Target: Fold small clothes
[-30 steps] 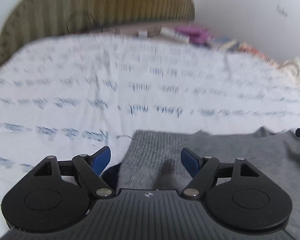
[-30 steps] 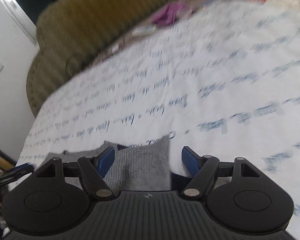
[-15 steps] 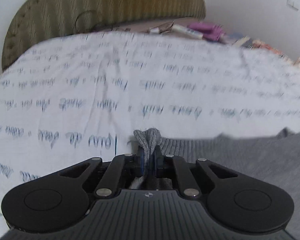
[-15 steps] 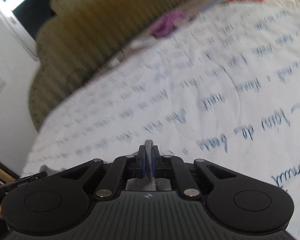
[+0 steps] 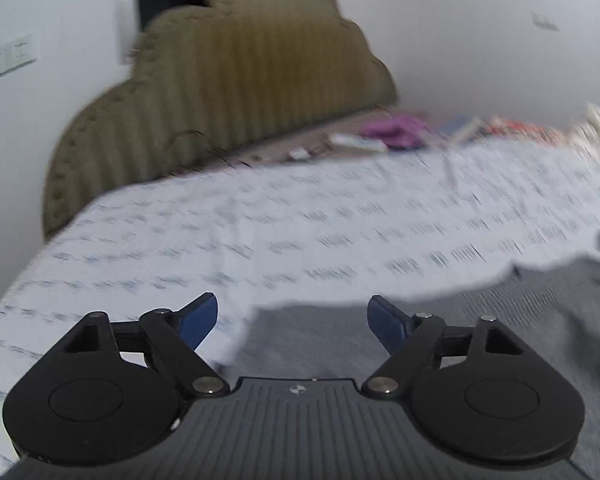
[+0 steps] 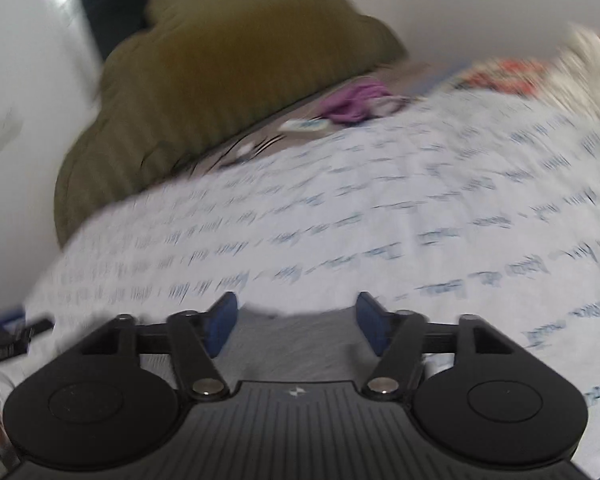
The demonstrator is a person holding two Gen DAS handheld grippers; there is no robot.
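A grey ribbed knit garment (image 5: pixel 440 344) lies flat on a white bedsheet printed with lines of blue handwriting (image 5: pixel 260 240), spread across the near part of the bed. The left gripper (image 5: pixel 292 320) hangs over the garment's near left corner, its blue-padded jaws released and standing wide after just opening; the cloth lies below the gap and neither pad touches it. The right gripper (image 6: pixel 296 320) sits above the garment's right end (image 6: pixel 296 340), its jaws likewise just opened and apart, with grey knit showing between them but not pinched. At the far end of the bed stands an olive-green scalloped padded headboard (image 5: pixel 228 92) against a white wall (image 5: pixel 480 28). To its right lie a crumpled purple cloth (image 6: pixel 356 102) and some blurred papers.
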